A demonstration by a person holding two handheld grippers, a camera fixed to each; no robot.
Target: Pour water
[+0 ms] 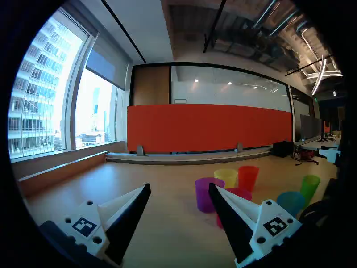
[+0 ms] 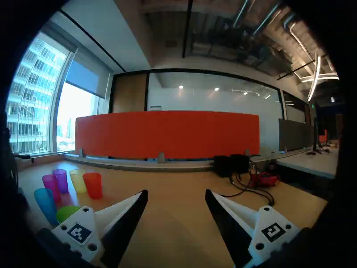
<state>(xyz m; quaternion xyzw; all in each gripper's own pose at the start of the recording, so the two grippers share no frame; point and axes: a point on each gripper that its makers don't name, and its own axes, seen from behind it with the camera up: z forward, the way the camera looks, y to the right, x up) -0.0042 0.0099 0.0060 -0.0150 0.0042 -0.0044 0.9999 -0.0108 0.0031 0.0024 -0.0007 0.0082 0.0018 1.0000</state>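
1. Light wooden desk [image 1: 169, 223] runs back to an orange partition [image 1: 205, 127] standing along its far edge. Tall windows [image 1: 44, 102] line the left side of the room.
2. Tool one, the left gripper [image 1: 178, 185]: fingers spread wide, holding nothing, above bare desk.
3. Six plastic cups stand upright in a loose cluster toward the right side of the desk, well short of the far edge:
   - purple cup [image 1: 206, 194]
   - yellow cup [image 1: 226, 177]
   - orange cup [image 1: 247, 177]
   - pink cup [image 1: 241, 193] (partly hidden behind the left gripper's right finger)
   - blue cup [image 1: 290, 201]
   - green cup [image 1: 309, 187]
4. The purple cup and pink cup stand just beside each other. The yellow cup and orange cup stand side by side behind them, nearer the far edge. The blue cup and green cup sit apart to the right.
5. Contents of the cups: cannot tell.
6. Tool two, the right gripper [image 2: 176, 192]: fingers spread wide, holding nothing, above bare desk. In the right gripper view the cups stand well off to its left.
7. Black boxes with trailing cables [image 2: 236, 172] lie near the far edge, to the right gripper's right.
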